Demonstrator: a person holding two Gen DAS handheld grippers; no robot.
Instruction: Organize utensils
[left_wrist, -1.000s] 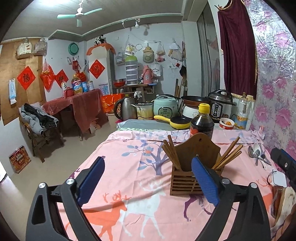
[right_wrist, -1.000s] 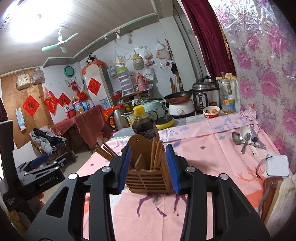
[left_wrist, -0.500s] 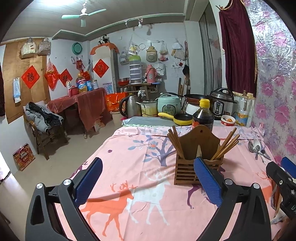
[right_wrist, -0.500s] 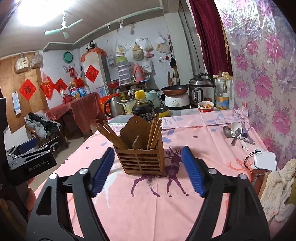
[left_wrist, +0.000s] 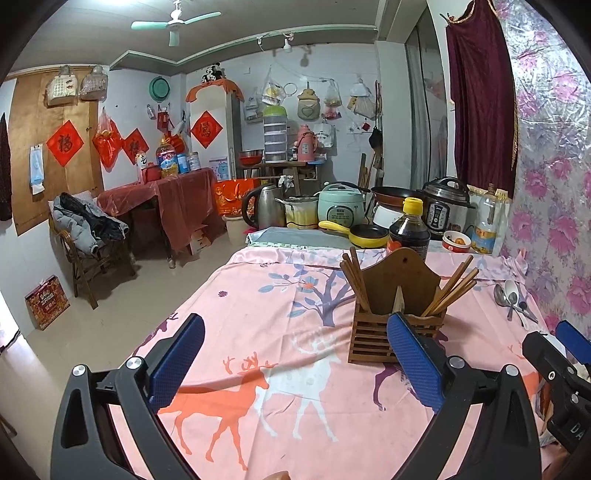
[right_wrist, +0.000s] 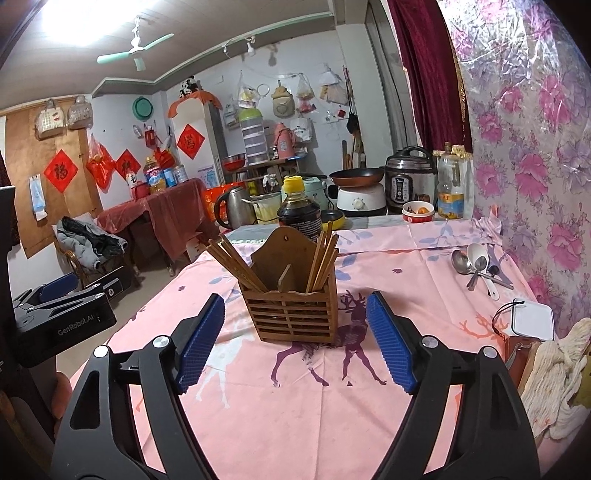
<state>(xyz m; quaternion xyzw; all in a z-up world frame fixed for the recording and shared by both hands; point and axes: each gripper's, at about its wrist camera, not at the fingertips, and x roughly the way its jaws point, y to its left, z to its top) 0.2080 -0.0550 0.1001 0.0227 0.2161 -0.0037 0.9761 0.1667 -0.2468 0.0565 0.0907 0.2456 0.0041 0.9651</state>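
Observation:
A wooden slatted utensil holder (right_wrist: 293, 314) stands on the pink deer-print tablecloth (right_wrist: 295, 406). Wooden chopsticks (right_wrist: 236, 264) lean out of its left and right compartments. It also shows in the left wrist view (left_wrist: 380, 332). Several spoons (right_wrist: 476, 267) lie on the cloth at the far right, also in the left wrist view (left_wrist: 511, 299). My right gripper (right_wrist: 295, 339) is open and empty, just short of the holder. My left gripper (left_wrist: 295, 365) is open and empty, to the holder's left and nearer me.
A dark sauce bottle (right_wrist: 299, 214) stands behind the holder. Cookers, a kettle and a frying pan (right_wrist: 356, 175) crowd the table's far end. A white box (right_wrist: 533, 319) and a cream cloth (right_wrist: 557, 380) lie at the right edge. The flowered wall (right_wrist: 535, 147) runs along the right.
My right gripper has opened wide and drawn back from the holder, which stays on the cloth. My left gripper has also drawn back a little and stays open.

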